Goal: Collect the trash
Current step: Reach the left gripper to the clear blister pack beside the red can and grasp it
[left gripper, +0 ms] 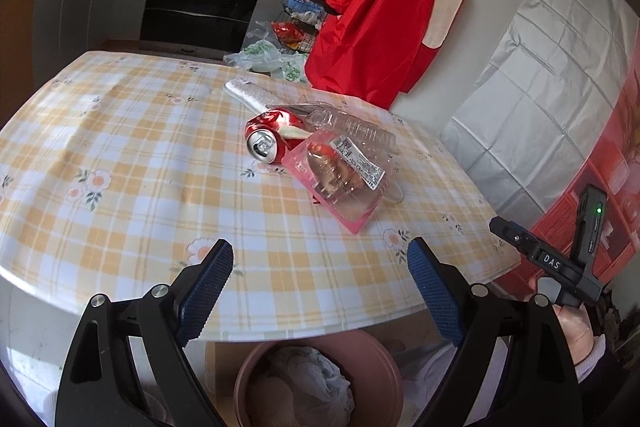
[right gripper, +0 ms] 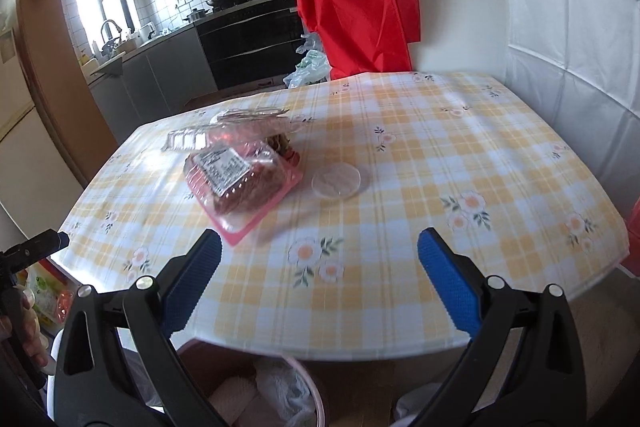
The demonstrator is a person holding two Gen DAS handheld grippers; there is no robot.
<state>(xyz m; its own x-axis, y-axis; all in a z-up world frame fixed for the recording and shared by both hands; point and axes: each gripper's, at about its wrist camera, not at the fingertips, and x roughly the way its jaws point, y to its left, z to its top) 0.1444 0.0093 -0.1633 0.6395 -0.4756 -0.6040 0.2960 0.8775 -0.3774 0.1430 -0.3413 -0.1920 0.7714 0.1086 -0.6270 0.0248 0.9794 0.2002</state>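
Note:
A crushed red soda can [left gripper: 267,139] lies on the checked tablecloth [left gripper: 120,155] beside a clear plastic clamshell on a pink tray [left gripper: 340,179] and a second clear clamshell [left gripper: 352,125]. A white wrapper [left gripper: 248,91] lies behind them. In the right wrist view the pink tray pack [right gripper: 240,183] and a round clear lid [right gripper: 336,181] lie mid-table. My left gripper [left gripper: 320,267] is open and empty over the near table edge. My right gripper [right gripper: 318,263] is open and empty, short of the trash. A pink bin [left gripper: 320,379] with crumpled tissue stands below the table edge.
A red garment [left gripper: 384,11] hangs at the table's far side. Plastic bags [left gripper: 260,55] and a wire rack sit on the floor beyond. A white quilted wall [right gripper: 568,27] borders the table on the right. The bin also shows in the right wrist view [right gripper: 280,395].

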